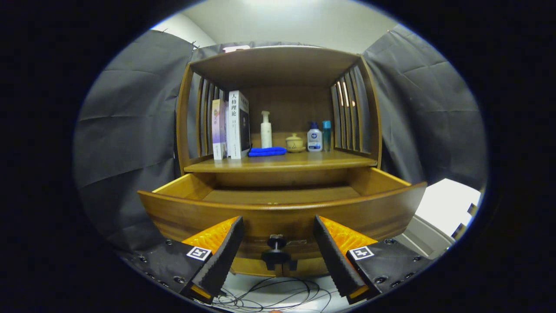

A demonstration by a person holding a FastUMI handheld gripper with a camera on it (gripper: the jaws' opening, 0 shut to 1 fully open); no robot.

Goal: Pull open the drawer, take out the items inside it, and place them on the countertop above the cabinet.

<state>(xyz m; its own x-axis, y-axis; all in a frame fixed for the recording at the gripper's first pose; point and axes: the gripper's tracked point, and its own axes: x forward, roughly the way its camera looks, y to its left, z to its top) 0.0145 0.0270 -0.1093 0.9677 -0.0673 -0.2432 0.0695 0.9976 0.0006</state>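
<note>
Claw point(278, 243) fingers spread apart flank the drawer knob point(276, 252), with the open drawer point(282, 208) ahead and the bench point(282, 161) beyond, above it.

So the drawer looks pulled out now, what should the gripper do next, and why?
Probably lift up and forward over the drawer's front. The drawer stands open, the gripper is open with its fingers either side of the knob, gripping nothing, and the front hides most of the drawer's inside, so any items there can't be seen yet.
</note>
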